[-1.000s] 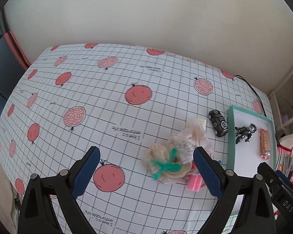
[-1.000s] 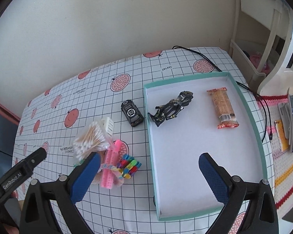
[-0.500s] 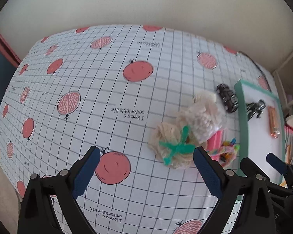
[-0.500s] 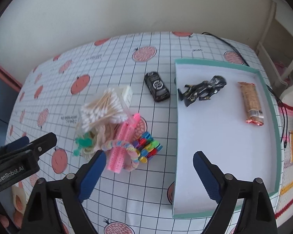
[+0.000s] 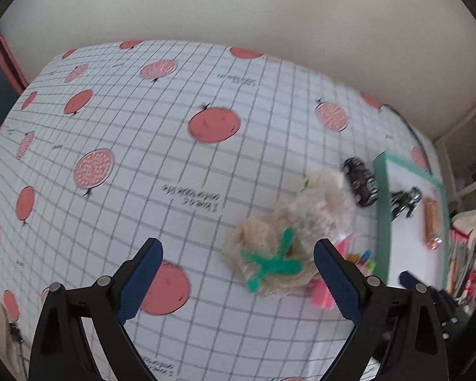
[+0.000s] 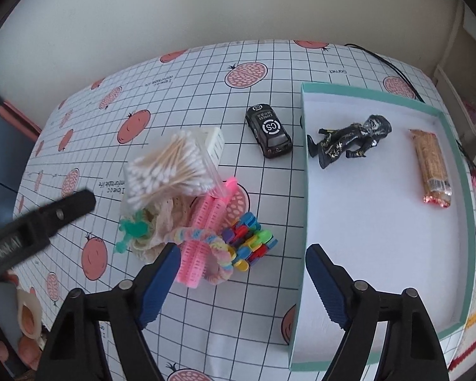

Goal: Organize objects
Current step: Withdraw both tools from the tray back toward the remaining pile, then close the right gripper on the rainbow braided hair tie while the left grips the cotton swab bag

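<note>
Here the counter (image 6: 269, 63), under its grid cloth printed with pomegranates, carries one teal-rimmed tray (image 6: 304, 190) holding two things: one dark figurine (image 6: 349, 141) lying on its side and one wrapped snack bar (image 6: 432, 168) well apart from it. Just left of the tray stands one black toy car (image 6: 268, 130). Nearer lies one heap: one bag of cotton swabs (image 6: 168, 168), one pink hair roller (image 6: 203, 238), one bundle of coloured clips (image 6: 249, 241), one cream net pouch (image 5: 269, 260) with a green tie. The left tool (image 5: 238, 273) and the right tool (image 6: 239, 281) both gape wide, gripping nothing.
</note>
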A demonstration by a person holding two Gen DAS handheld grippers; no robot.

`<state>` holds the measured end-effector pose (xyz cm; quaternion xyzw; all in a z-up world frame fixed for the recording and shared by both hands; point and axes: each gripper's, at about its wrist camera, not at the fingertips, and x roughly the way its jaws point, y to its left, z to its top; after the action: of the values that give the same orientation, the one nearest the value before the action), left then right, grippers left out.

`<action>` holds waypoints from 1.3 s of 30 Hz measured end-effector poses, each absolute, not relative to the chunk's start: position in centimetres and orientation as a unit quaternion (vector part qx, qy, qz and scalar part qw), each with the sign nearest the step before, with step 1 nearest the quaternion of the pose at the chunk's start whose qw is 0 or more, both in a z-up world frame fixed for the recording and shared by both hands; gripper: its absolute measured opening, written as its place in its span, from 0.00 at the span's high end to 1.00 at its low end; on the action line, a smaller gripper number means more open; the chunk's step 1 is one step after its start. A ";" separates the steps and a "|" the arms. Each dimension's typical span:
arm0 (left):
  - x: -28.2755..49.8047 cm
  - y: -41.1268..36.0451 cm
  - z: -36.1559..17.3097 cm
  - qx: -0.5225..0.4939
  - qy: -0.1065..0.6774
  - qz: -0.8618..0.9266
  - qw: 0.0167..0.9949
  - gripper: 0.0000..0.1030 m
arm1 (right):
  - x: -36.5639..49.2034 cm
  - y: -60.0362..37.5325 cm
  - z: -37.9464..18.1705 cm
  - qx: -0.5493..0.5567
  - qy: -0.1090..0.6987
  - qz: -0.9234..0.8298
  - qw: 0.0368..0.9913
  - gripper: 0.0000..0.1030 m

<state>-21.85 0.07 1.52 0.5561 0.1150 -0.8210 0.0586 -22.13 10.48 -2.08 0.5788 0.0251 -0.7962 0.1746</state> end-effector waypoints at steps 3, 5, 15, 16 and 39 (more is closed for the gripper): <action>-22.5 0.6 1.4 0.551 0.125 -0.824 0.043 0.07 | -22.2 10.1 -2.6 0.585 0.031 -0.790 0.182 0.21; -23.0 1.1 1.0 0.553 0.128 -0.823 0.030 0.07 | -22.3 9.9 -3.1 0.588 0.033 -0.787 0.186 0.22; -25.0 3.2 -1.1 0.564 0.140 -0.814 -0.005 0.07 | -23.2 10.4 -4.2 0.601 0.017 -0.773 0.201 0.35; -25.2 3.4 -1.3 0.565 0.139 -0.813 -0.007 0.07 | -23.2 10.5 -4.2 0.602 0.016 -0.772 0.202 0.36; -25.6 4.6 -2.5 0.566 0.151 -0.810 -0.019 0.46 | -23.2 11.0 -4.7 0.605 -0.004 -0.765 0.223 0.70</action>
<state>-25.59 4.62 -2.45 0.5660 0.1513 -0.8102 -0.0186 -23.19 11.02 -4.72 0.6047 -0.0035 -0.7646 0.2229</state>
